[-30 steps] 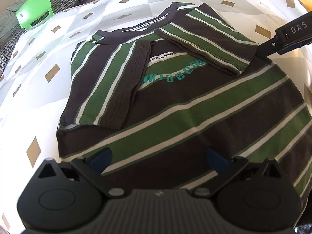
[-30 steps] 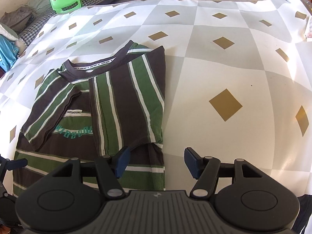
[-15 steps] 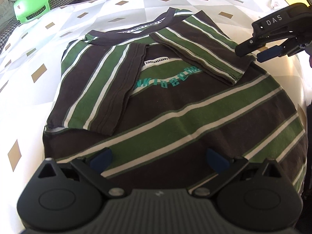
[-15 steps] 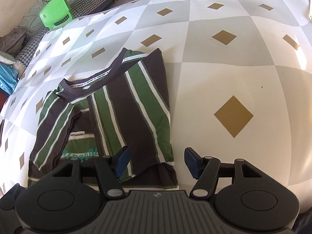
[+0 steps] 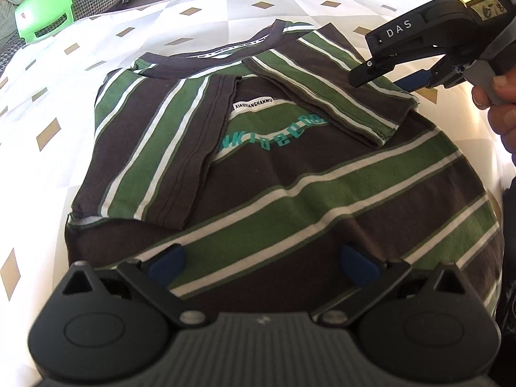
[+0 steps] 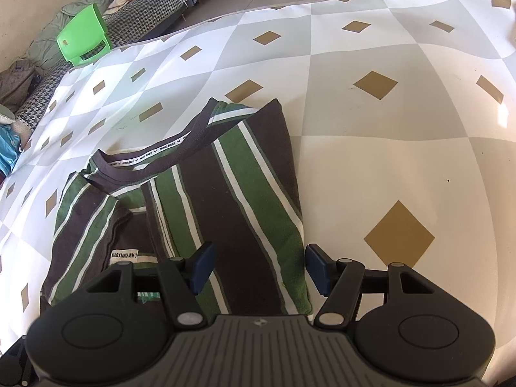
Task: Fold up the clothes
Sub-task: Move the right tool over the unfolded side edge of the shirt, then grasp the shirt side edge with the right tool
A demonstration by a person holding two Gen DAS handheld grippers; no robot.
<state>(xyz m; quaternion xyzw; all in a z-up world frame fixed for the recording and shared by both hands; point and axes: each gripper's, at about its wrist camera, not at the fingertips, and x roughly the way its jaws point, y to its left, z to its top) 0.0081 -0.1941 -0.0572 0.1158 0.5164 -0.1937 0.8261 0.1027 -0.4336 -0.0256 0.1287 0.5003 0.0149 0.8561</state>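
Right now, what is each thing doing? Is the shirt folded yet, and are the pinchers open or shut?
Striped shirt: lying flat on the tablecloth, both sleeves folded in over the front, body not yet folded up.
Left gripper: open, over the shirt's lower part, holding nothing.
Right gripper: open, over the shirt's right folded sleeve, holding nothing.
Green chair: upright, beyond the cloth.

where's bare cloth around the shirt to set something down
Widest: the checked cloth right of the shirt in the right wrist view. More lies beyond the collar, toward the green chair, and along the shirt's other side. Crowded: the folded sleeve, under the right gripper.
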